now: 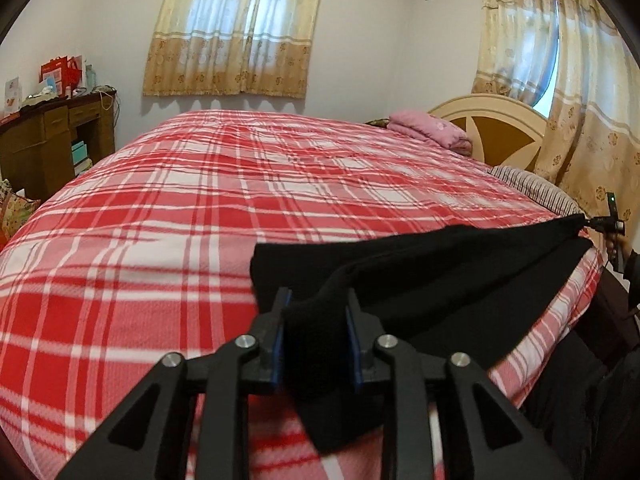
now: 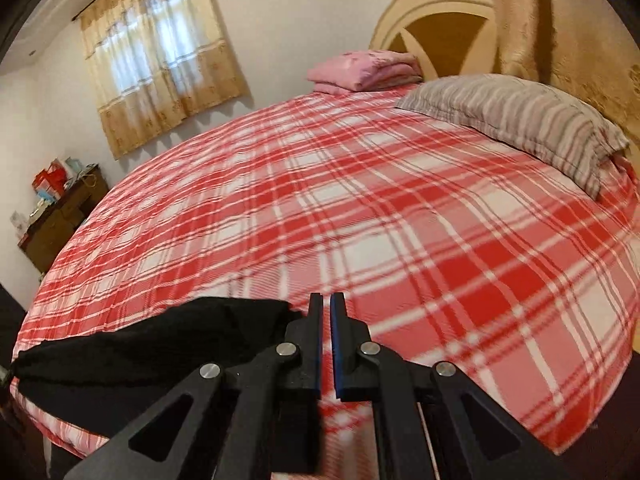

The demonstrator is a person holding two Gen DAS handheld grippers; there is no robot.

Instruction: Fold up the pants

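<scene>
Both tongs sit low over the near edge of the bed (image 1: 160, 208): the left tongs (image 1: 316, 312) have a thick fold of the black pants (image 1: 440, 272) between their blue pads, which seem to press on it, while the right tongs (image 2: 326, 312) are closed to a sliver (nothing visibly between them in their own view). Only the left view shows the right tongs pinching the pants' far corner. Beyond lie a striped pillow (image 2: 520, 124), pink folded bedding (image 2: 364, 70) and the headboard (image 2: 436, 12).
</scene>
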